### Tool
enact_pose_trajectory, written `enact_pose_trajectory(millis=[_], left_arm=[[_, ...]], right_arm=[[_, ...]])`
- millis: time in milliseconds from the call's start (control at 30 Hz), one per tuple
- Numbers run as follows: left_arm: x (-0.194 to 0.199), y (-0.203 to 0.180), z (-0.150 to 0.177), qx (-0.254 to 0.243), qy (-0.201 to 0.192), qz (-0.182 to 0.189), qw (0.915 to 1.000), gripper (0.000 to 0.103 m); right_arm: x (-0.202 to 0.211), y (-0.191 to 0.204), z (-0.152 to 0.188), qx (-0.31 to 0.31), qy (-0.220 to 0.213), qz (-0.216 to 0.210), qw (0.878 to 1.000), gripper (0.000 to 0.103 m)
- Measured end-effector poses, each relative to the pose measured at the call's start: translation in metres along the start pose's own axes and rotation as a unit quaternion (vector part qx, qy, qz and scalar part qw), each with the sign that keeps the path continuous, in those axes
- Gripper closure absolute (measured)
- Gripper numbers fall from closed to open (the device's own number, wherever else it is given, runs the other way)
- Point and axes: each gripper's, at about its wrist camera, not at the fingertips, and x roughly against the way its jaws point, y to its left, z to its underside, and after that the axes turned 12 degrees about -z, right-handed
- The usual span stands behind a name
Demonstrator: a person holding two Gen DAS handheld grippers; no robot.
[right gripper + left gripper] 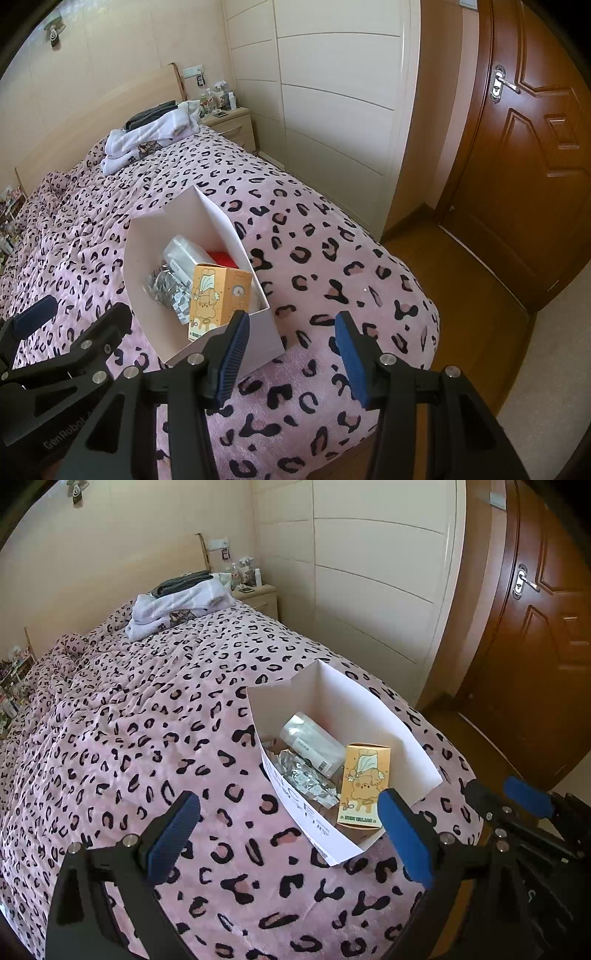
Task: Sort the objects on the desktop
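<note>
An open white cardboard box (351,709) (210,218) sits on the pink leopard-print bedspread (147,738) (332,240) near the foot of the bed. Inside lie an orange cartoon carton (364,786) (216,295), a clear plastic-wrapped roll (310,742) (183,254), silver foil packets (303,779) (166,290) and a partly hidden red item (221,258). My left gripper (288,812) (74,317) hangs open just in front of the box. My right gripper (291,328) (498,797) is open at the box's near right corner. Neither holds anything.
Folded white and dark laundry (177,602) (147,129) lies at the head of the bed. A nightstand (258,594) (232,122) with bottles stands beside it. A cream wardrobe (369,572) and a brown door (535,147) line the right side, past a strip of wooden floor (461,277).
</note>
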Motion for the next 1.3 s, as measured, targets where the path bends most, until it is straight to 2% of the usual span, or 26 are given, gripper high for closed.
enact_pose_trajectory(millis=[1300], left_arm=[[-0.0017, 0.0053, 0.0044, 0.004, 0.008, 0.001, 1.0, 0.005]], right_arm=[[0.0046, 0.0039, -0.0017, 0.003, 0.001, 0.002, 1.0, 0.054]])
